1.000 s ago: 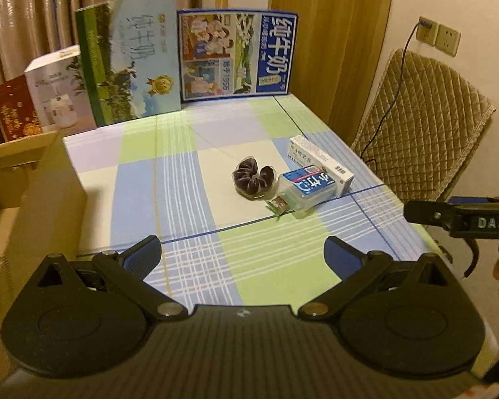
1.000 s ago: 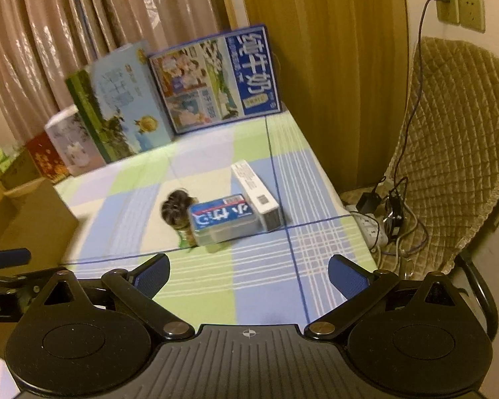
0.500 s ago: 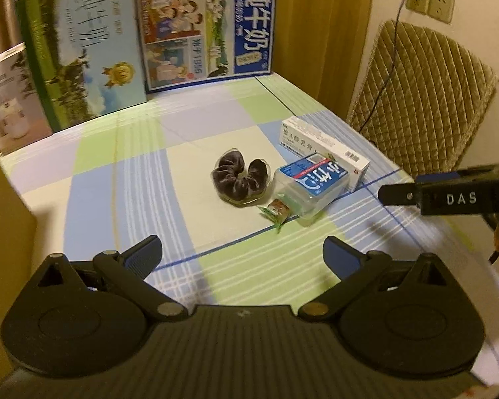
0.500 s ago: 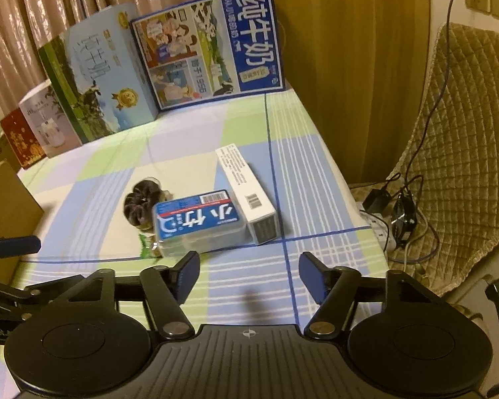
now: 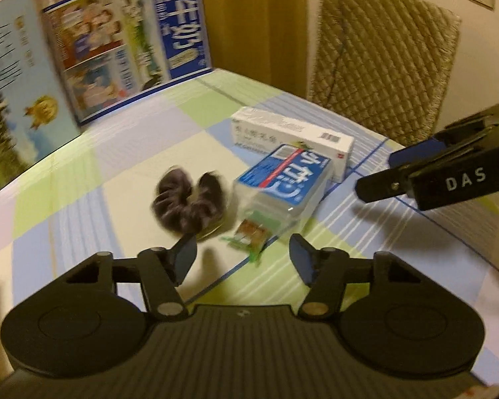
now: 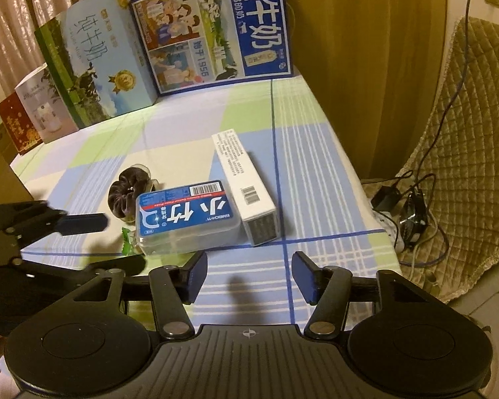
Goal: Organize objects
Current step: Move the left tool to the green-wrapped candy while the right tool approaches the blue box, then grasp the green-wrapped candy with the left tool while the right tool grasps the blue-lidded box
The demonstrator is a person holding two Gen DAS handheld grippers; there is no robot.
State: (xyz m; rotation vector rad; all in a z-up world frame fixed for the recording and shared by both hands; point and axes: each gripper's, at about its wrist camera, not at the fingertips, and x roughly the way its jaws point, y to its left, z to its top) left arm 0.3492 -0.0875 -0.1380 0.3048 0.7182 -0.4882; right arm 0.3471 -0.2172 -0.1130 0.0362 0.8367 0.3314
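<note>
The left gripper (image 5: 243, 256) hangs low over the near part of the table (image 5: 83, 173), its two blue fingers parted with nothing between them, pointing at the small green wrapper (image 5: 246, 236) that pokes out from under the clear plastic box (image 5: 282, 186). The right gripper (image 6: 248, 277) is likewise spread and empty, poised just near of that same box (image 6: 186, 216) and the white carton (image 6: 246, 183) touching its right side. A dark scrunchie (image 6: 128, 193) lies against the box's left far corner, so all four things sit in one tight cluster near the table's right edge. The likely step is a first pick from this cluster, probably the box or the wrapper under it. To do it well, each claw should commit to a separate thing, since both crowd the same spot. The box looks rigid and smooth, so closing across its short sides and lifting straight up should keep the carton and scrunchie from being dragged. The wrapper seems pinned, so it is better taken after the box is clear. Large milk cartons (image 6: 213, 30) stand along the far edge, well apart.
</note>
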